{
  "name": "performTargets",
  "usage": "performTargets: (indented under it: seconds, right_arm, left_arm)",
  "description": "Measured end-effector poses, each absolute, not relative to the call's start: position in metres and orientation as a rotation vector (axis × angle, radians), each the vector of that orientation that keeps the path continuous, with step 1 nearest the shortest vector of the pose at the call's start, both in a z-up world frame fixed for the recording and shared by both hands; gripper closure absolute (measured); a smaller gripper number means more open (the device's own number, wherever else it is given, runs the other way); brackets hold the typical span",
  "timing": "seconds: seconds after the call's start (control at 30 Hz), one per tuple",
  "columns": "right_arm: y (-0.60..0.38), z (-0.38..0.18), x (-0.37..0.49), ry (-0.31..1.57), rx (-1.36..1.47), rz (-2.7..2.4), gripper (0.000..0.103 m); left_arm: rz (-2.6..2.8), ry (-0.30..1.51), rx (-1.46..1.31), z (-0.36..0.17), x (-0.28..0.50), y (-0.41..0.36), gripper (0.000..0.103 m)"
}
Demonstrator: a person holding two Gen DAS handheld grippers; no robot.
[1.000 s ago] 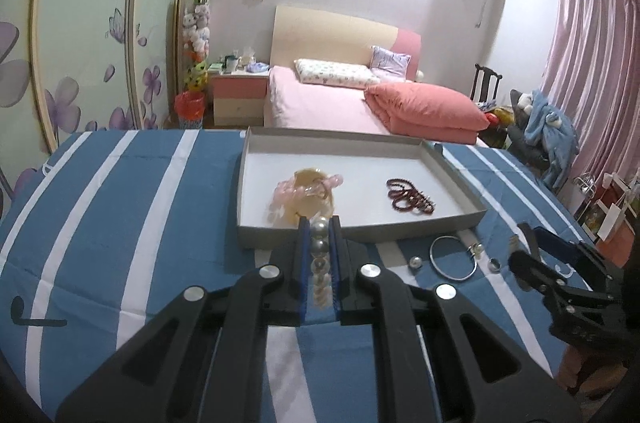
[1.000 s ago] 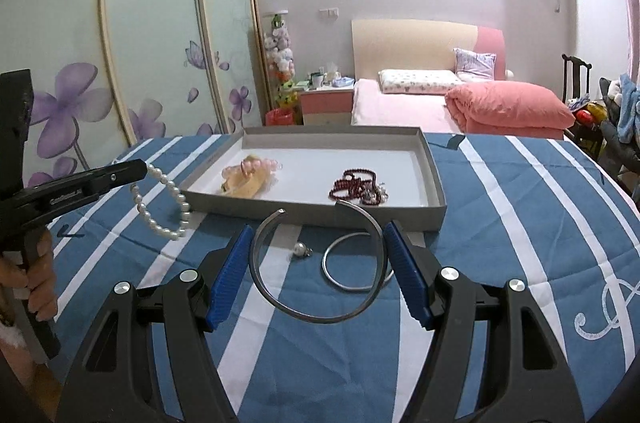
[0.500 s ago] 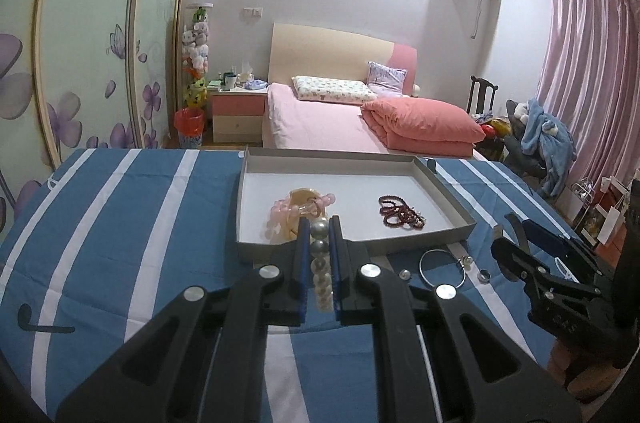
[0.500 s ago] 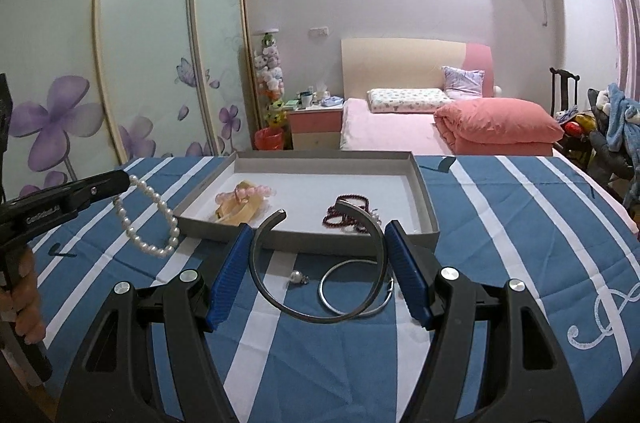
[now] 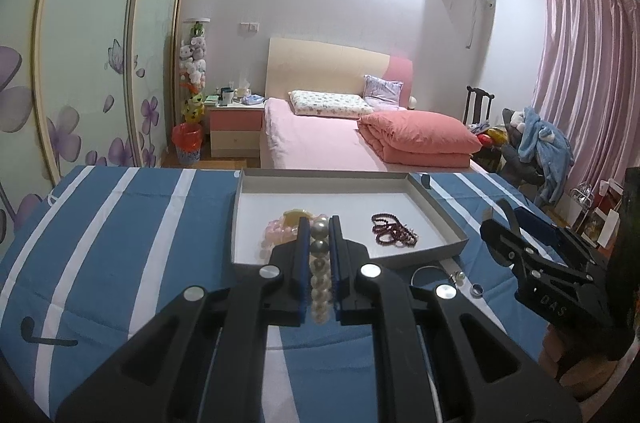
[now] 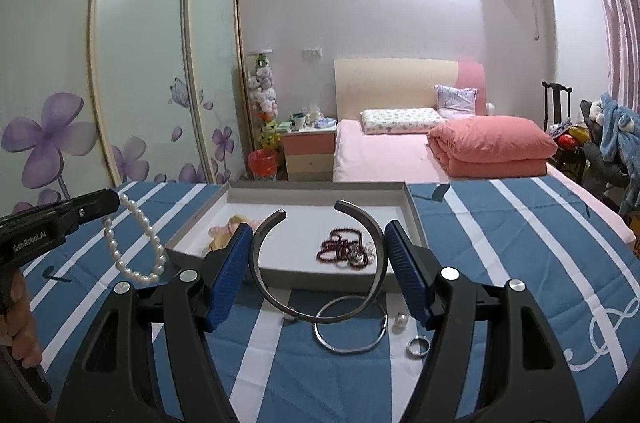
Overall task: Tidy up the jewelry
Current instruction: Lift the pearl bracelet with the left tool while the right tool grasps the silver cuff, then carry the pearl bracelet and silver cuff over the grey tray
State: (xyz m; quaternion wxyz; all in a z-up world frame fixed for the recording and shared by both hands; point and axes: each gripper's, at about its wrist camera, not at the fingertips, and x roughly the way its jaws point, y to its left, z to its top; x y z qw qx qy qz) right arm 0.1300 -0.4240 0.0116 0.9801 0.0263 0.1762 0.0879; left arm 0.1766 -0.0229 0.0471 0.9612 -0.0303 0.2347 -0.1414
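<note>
My left gripper [image 5: 319, 223] is shut on a white pearl bracelet [image 5: 320, 279], held above the near edge of the grey tray [image 5: 444, 207]; the bracelet hangs from that gripper in the right wrist view [image 6: 134, 243]. My right gripper [image 6: 318, 235] is shut on a dark open metal bangle [image 6: 320, 263], held above the table in front of the tray [image 6: 414, 219]. In the tray lie a pink and yellow bracelet [image 5: 278, 231] and dark red beads [image 5: 394, 233]. A silver bangle [image 6: 350, 327], a pearl earring [image 6: 401, 320] and a ring [image 6: 418, 347] lie on the cloth.
The table has a blue and white striped cloth [image 5: 120, 243]. Behind it stand a pink bed [image 5: 340, 139], a nightstand [image 5: 236, 127] and sliding wardrobe doors [image 6: 140, 63]. My right gripper's body shows at the right of the left wrist view [image 5: 552, 279].
Both grippers have risen and tilted up while keeping their hold. The pearl bracelet and the open bangle now sit higher over the tray's near edge.
</note>
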Motion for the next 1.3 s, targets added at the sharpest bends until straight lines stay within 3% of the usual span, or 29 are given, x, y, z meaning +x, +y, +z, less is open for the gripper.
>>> performTargets:
  seconds: [0.57, 1.3]
  right_arm:
    - [-0.428, 0.022, 0.152, 0.267, 0.061, 0.146, 0.035]
    - [-0.427, 0.007, 0.22, 0.324, 0.08, 0.12, 0.035]
  left_arm:
    - [-0.253, 0.425, -0.02, 0.052, 0.197, -0.039, 0.093]
    - [-0.205, 0.431, -0.015, 0.04, 0.282, -0.057, 0.093]
